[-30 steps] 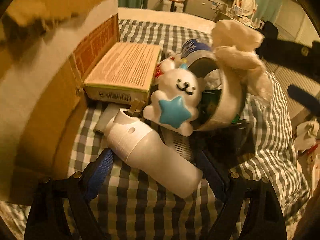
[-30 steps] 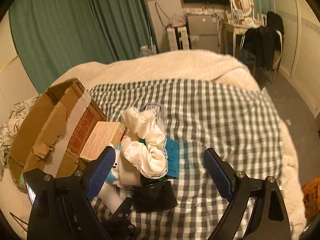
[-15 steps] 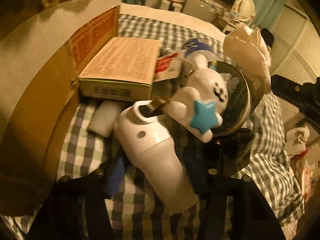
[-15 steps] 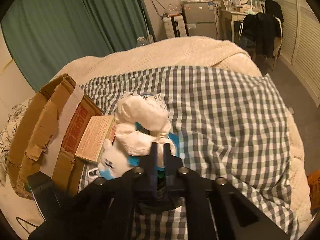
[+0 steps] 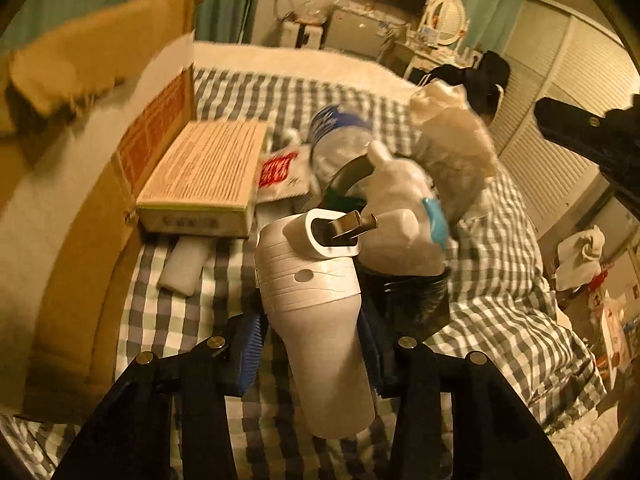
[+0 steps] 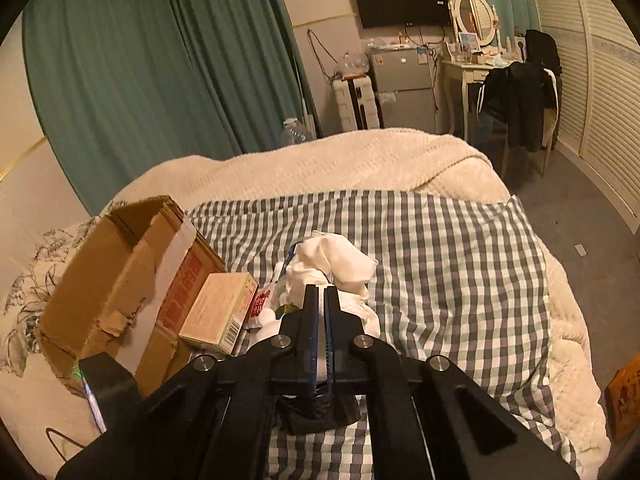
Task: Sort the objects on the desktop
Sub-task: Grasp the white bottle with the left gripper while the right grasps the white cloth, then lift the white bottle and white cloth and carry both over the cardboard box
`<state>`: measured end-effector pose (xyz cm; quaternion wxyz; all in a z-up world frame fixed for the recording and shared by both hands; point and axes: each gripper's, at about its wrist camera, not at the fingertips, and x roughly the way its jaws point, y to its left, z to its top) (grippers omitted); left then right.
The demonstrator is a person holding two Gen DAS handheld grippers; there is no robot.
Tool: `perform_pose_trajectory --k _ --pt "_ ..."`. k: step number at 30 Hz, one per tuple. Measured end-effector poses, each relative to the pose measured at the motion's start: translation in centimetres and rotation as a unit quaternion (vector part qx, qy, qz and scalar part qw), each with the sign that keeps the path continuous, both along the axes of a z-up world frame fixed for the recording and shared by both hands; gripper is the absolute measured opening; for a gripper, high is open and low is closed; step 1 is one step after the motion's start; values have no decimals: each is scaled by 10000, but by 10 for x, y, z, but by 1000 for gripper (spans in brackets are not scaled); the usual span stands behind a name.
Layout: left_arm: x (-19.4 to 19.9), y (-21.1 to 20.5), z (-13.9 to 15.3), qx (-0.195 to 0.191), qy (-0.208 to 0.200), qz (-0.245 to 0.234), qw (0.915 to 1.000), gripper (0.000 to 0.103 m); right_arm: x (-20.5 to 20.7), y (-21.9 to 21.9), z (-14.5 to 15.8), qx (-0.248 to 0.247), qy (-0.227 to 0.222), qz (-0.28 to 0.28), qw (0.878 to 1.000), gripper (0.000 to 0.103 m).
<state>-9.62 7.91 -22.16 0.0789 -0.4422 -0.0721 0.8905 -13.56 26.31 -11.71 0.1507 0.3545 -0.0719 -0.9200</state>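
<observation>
My left gripper grips a white plastic bottle by its body, jaws still closing, blue pads pressed on both sides. The bottle tilts up off the checked bedspread. A metal clip sticks out of its slotted cap. A white toy with a blue star leans against the cap. My right gripper is shut, its tips at the lower edge of a crumpled white cloth; whether it pinches the cloth I cannot tell. In the left wrist view the right gripper hangs right of the cloth.
A torn cardboard box stands at the left with a beige printed carton beside it. A red-and-white packet, a blue-labelled plastic bottle, a black bag and a small white block crowd the pile.
The left jaws came in from wide apart and closed onto the white bottle, tilting it up; the toy swung right. The right jaws snapped shut and the right gripper rose.
</observation>
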Motion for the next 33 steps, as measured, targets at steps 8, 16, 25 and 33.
perform_pose_trajectory --k 8,16,25,33 --pt "15 10 31 -371 675 -262 9967 43 10 13 13 -113 211 -66 9997 0" --pt "42 2 59 -631 1217 -388 9898 43 20 18 29 -192 499 -95 9985 0" --pt "58 -16 103 -645 1654 -436 9831 43 2 -11 3 180 141 172 9996 33" --pt "58 -32 141 -581 1961 -407 9780 43 -25 -33 -28 47 -337 374 9987 48"
